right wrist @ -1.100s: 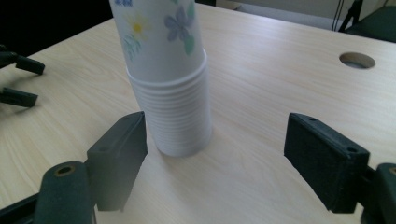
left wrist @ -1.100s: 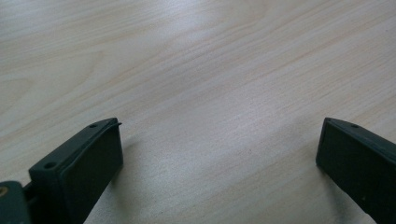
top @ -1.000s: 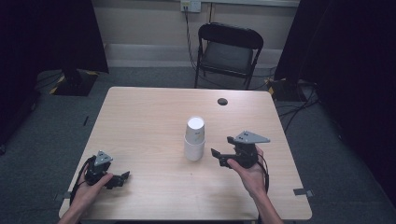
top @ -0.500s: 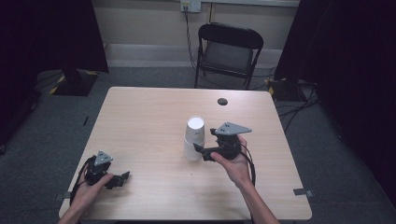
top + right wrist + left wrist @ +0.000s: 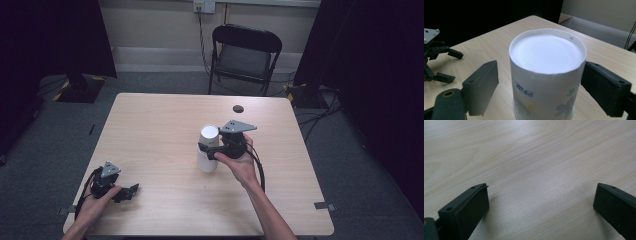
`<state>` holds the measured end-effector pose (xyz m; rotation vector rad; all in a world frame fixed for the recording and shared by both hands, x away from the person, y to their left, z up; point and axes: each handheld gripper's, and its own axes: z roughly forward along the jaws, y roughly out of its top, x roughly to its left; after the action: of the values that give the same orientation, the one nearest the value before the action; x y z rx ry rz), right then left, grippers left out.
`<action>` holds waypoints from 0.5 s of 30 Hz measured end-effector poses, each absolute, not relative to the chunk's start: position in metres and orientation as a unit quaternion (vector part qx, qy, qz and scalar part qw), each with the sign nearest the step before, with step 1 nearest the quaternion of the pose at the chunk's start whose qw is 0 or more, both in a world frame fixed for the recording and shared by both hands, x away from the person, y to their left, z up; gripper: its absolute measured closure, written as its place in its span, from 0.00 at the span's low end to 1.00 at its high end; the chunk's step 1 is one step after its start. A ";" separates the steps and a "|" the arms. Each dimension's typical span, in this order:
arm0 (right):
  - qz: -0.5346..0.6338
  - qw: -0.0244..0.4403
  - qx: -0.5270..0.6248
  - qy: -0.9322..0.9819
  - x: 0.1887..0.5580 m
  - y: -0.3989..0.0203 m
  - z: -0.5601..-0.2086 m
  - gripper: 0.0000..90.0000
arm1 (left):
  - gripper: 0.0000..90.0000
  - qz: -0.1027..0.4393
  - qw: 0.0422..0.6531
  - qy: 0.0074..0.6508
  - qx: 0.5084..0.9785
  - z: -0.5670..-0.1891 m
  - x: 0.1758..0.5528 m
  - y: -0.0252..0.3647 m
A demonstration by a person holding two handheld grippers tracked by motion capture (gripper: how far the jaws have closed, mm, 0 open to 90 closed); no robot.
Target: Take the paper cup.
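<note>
Now right claw [image 5: 207, 150] astride upturned cup [image 5: 207, 150], jaws just opening, moved leftward

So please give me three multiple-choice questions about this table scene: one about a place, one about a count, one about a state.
1. Where does the paper cup stand?
A. between the jaws of the right tool
B. on the chair
C. beside the left tool

2. How many cups stand on the table?
A. three
B. one
C. two

3. How is the cup standing?
A. on its side
B. mouth up, filled
C. upside down, closed base on top

Answers:
1 A: the right gripper view shows a jaw on each side of the cup, the left one clearly apart from it.
2 B: the high view shows a single cup.
3 C: a flat white base faces up and the print is inverted.
</note>
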<state>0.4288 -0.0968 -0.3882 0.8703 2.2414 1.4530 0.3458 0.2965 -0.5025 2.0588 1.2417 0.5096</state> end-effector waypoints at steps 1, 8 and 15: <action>0.508 0.165 0.306 0.788 0.431 -0.094 -0.392 0.19 | 0.00 0.195 0.335 0.476 0.789 -0.502 0.346 0.297; 0.510 0.162 0.312 0.785 0.435 -0.091 -0.398 0.24 | 0.00 0.195 0.335 0.475 0.789 -0.502 0.346 0.297; 0.512 0.160 0.322 0.780 0.436 -0.095 -0.399 0.32 | 0.00 0.196 0.335 0.474 0.791 -0.502 0.346 0.297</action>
<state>0.4359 -0.0950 -0.3985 0.9193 2.2294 1.4621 0.3461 0.2968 -0.5024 2.0628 1.2359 0.5103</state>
